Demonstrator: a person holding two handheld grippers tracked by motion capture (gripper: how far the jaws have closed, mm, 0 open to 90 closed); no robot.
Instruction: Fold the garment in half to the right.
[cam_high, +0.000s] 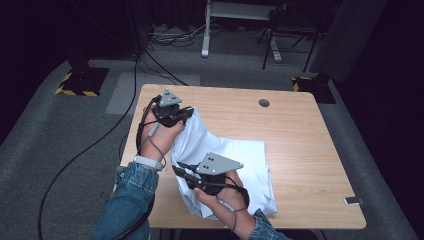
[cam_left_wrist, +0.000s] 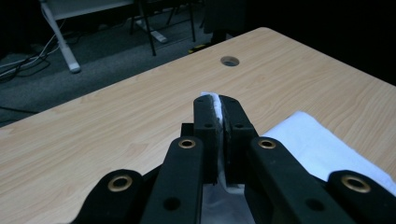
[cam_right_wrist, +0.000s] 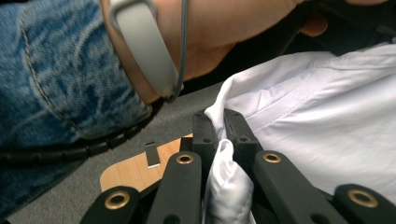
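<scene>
A white shirt (cam_high: 240, 165) lies partly folded on the wooden table (cam_high: 300, 150), with its left edge lifted off the surface. My left gripper (cam_high: 189, 113) is raised near the table's back left and is shut on a pinch of the shirt's edge (cam_left_wrist: 214, 100). My right gripper (cam_high: 176, 167) hangs near the front edge, pointing left, and is shut on another fold of the white shirt (cam_right_wrist: 308, 112). The cloth stretches between the two grippers. In the right gripper view a denim sleeve (cam_right_wrist: 51, 88) and a wrist with a grey band (cam_right_wrist: 144, 46) sit just beyond the jaws.
A round cable hole (cam_high: 264, 103) sits in the table near its back edge. A small dark tag (cam_high: 353, 201) lies at the front right corner. Cables, a desk leg and black stands with striped bases stand on the grey floor behind the table.
</scene>
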